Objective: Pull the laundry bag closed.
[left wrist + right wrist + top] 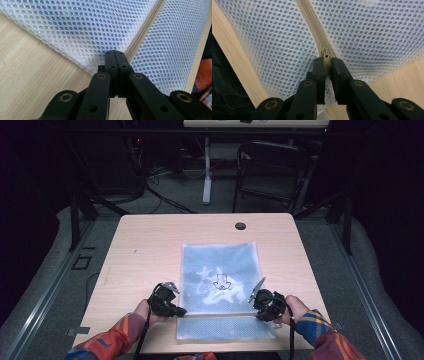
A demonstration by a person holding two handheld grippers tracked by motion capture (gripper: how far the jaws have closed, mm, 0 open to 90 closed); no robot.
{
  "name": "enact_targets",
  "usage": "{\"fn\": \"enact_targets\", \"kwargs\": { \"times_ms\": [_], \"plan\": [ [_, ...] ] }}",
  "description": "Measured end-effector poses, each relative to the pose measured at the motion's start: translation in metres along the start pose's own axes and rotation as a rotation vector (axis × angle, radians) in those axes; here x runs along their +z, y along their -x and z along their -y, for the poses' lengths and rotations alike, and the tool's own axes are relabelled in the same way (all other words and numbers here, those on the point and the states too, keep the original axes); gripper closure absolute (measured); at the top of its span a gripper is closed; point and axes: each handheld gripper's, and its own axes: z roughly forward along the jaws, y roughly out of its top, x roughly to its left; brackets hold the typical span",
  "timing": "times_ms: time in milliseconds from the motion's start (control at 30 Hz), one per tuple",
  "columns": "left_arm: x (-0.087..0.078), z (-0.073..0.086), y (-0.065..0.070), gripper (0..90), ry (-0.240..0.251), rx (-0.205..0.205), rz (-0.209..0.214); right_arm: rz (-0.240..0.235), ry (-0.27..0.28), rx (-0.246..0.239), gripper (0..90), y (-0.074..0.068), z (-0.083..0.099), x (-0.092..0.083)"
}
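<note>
Mesh laundry bag (220,285) lies flat on my wooden table (145,250), long axis running away from me; its dark contents stay blurred. My left gripper (115,53) is pressed together on the bag's left edge beside the zipper (143,30). My right gripper (326,61) pinches the zipper pull (325,53).

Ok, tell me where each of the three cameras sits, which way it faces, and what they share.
High view: above the person's side, looking forward and down on the table; both forearms enter from the bottom, left tool and right tool at the mesh bag.
Left gripper view: rides the left tool, looking along shut jaws at the bag's edge beside the zipper.
Right gripper view: rides the right tool, jaws closed on the zipper pull.
Shared: both gripper views show the same zipper line and mesh.
</note>
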Motion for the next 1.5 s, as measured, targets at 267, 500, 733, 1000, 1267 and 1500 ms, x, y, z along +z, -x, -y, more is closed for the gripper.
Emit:
{"fn": "enact_targets", "kwargs": {
  "times_ms": [267,500,733,1000,1267,1500],
  "plan": [
    [0.000,0.000,0.000,90.0,0.000,0.000,0.000,0.021,-0.029,-0.013,82.6,0.003,0.004,-0.002],
    [0.000,0.000,0.000,90.0,-0.004,-0.002,0.000,0.025,-0.014,0.027,82.7,0.008,0.015,-0.004],
    [0.000,0.000,0.000,90.0,0.003,-0.006,0.000,0.008,-0.013,0.033,82.5,0.009,0.016,-0.002],
    [0.000,0.001,-0.002,90.0,0.006,-0.015,0.011,-0.010,0.012,0.062,78.0,0.009,0.017,0.000],
    [-0.006,-0.003,0.005,64.3,0.020,0.010,0.002,-0.015,0.127,0.130,46.6,0.014,0.021,-0.015],
    [-0.029,-0.002,-0.004,28.5,0.065,-0.033,-0.099,0.060,0.210,0.246,16.5,0.027,0.032,-0.027]
  ]
}}
